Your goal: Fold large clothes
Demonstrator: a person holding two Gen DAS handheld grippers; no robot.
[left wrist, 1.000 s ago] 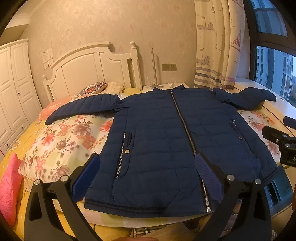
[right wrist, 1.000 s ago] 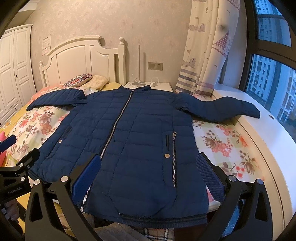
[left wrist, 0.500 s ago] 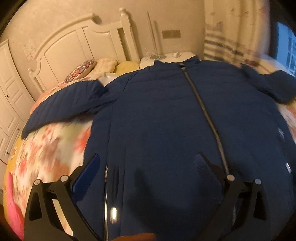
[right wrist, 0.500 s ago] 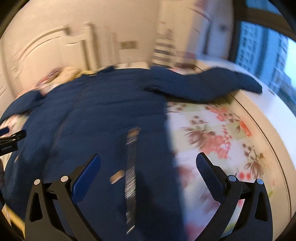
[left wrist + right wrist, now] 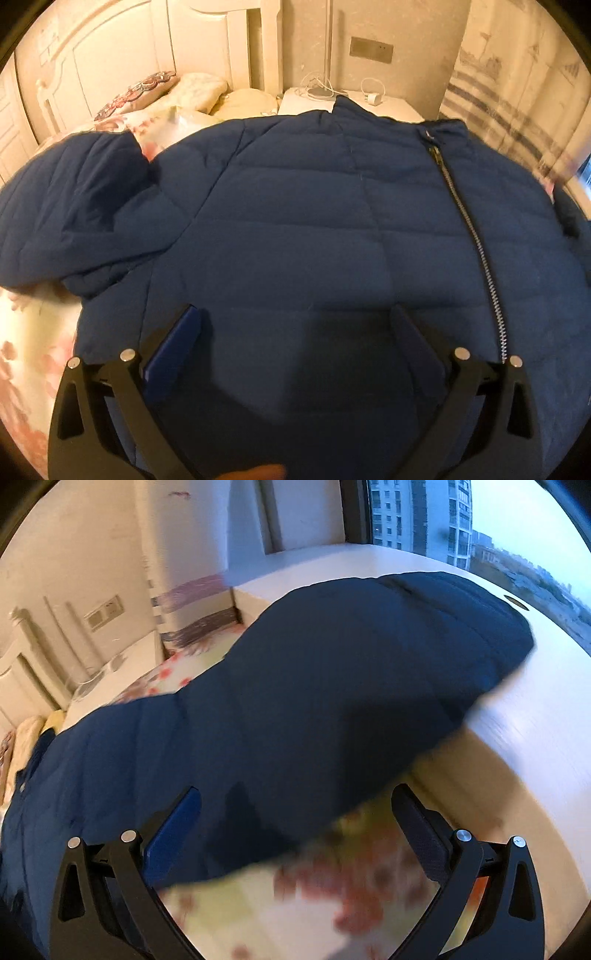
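Observation:
A navy quilted jacket (image 5: 314, 229) lies front-up and zipped on the floral bedspread (image 5: 26, 332). Its silver zipper (image 5: 476, 251) runs down the right of the left wrist view, and one sleeve (image 5: 70, 206) stretches out to the left. My left gripper (image 5: 295, 325) hangs open low over the jacket's chest, with nothing between its fingers. In the right wrist view the other sleeve (image 5: 362, 672) reaches from the bed onto the white window ledge (image 5: 524, 746). My right gripper (image 5: 295, 805) stands open just above the lower edge of that sleeve, holding nothing.
A white headboard (image 5: 147, 55) and pillows (image 5: 199, 88) lie behind the jacket, with a nightstand (image 5: 351, 103) carrying cables beside them. A patterned curtain (image 5: 517, 96) hangs at the right. A window (image 5: 424, 513) runs along the ledge.
Both grippers have moved forward and down from the bed's foot. The left now hovers over the jacket's chest; the right has swung right toward the sleeve on the ledge. Both stay open.

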